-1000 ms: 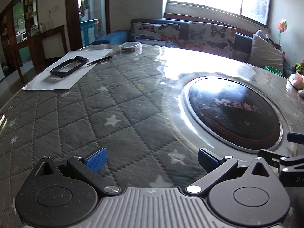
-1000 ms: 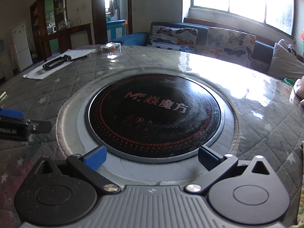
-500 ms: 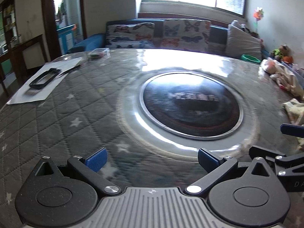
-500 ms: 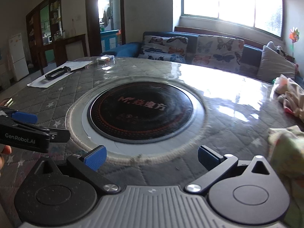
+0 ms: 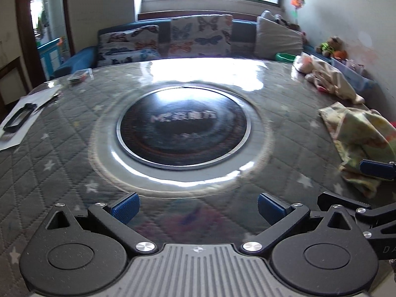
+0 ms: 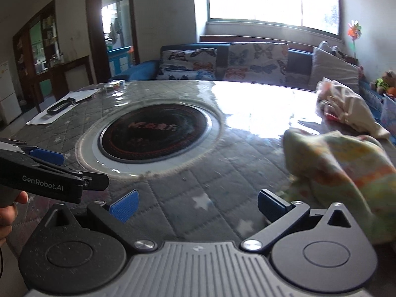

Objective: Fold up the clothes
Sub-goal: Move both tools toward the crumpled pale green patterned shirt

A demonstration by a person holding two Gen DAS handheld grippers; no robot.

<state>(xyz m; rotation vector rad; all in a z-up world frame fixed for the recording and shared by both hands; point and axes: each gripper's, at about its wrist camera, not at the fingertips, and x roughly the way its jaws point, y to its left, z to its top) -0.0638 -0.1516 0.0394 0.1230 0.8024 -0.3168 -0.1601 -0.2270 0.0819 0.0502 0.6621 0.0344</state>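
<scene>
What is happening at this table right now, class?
A person holds a two-finger gripper in each hand over a quilted table with a round black cooktop set in its middle. Both the left gripper and the right gripper are open and hold nothing. A crumpled pastel garment lies just right of the right gripper, and a cream garment lies farther back. No folding has begun.

Tabletop [image 5: 61, 153] with a round hob [image 5: 183, 128] at its centre.
Crumpled clothes [image 5: 358, 133] lie right of the hob; paper sheet [image 5: 14, 133] far left; sofa [image 5: 173, 39] behind.
</scene>
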